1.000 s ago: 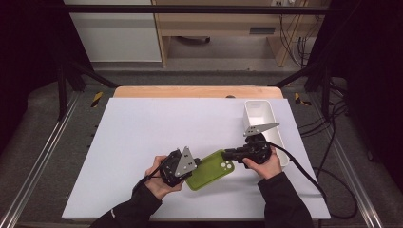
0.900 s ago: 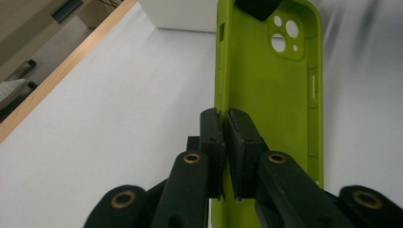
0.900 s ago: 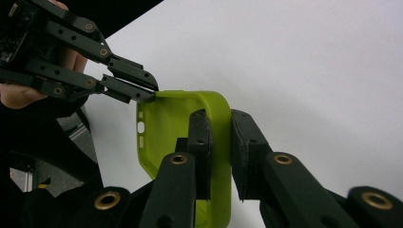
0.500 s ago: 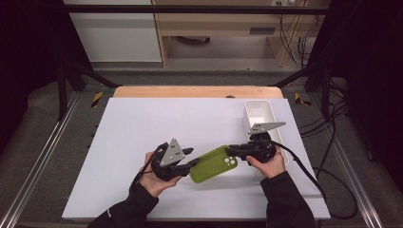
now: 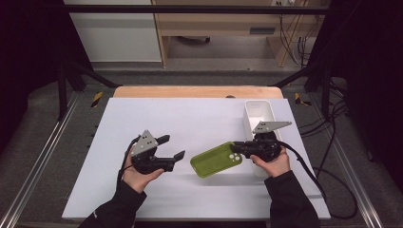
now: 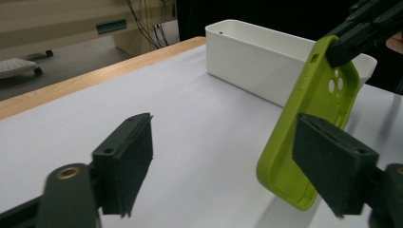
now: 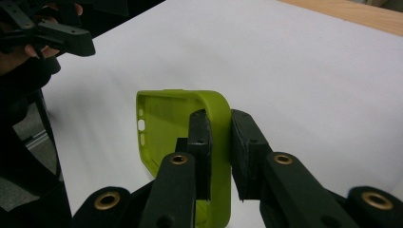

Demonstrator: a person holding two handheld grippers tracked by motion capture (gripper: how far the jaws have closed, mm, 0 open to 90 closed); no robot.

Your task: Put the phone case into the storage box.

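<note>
My right hand-held gripper (image 5: 236, 148) is clamped on the rim of the green phone case (image 5: 216, 159), lifted off the desk (image 5: 190, 118). My left hand-held gripper (image 5: 172, 147), jaws wide and empty, sits just beside it. Next, I'd carry the case to the white bin (image 5: 259, 114) behind my right gripper.

One green phone case (image 5: 216, 159), one white bin (image 5: 259, 115) and two grippers are counted on one table (image 5: 190, 118).

The green soft-plastic phone case (image 5: 216, 159) has a smooth matt finish. The white rectangular plastic bin (image 5: 259, 114), at its 2 o'clock, appears smooth and semi-gloss. The white table sheet (image 5: 190, 118) is matt, its far edge bare wood.
</note>
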